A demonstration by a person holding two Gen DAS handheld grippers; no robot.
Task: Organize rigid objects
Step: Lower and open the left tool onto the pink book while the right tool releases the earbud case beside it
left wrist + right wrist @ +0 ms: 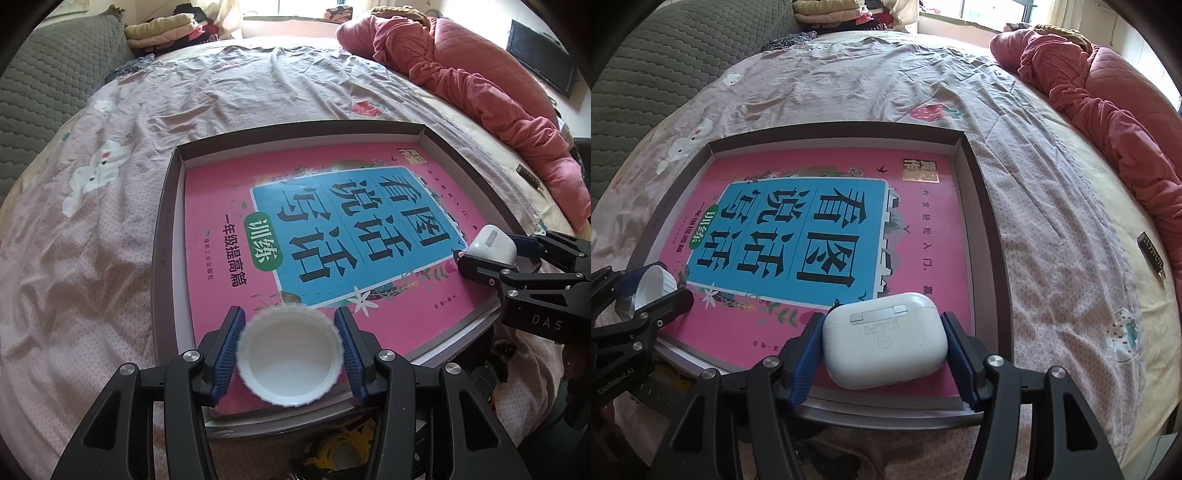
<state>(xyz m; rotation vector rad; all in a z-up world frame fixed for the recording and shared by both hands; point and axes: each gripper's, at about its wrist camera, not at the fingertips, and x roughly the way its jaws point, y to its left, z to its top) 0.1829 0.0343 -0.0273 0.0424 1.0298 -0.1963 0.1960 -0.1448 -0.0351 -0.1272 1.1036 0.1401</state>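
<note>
Holding the white cap [290, 356] open side up, the left claw [290, 350] is clenched on it over the near-left corner of the book [229, 206] in the shallow box [162, 236]. Lower it flat before releasing. The right claw [884, 343] grips the earbud case [884, 339] over the near-right corner; set it down gently, apart from the cap.

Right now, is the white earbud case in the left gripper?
No, the right gripper clamps the earbud case; the left gripper holds a white bottle cap.
</note>
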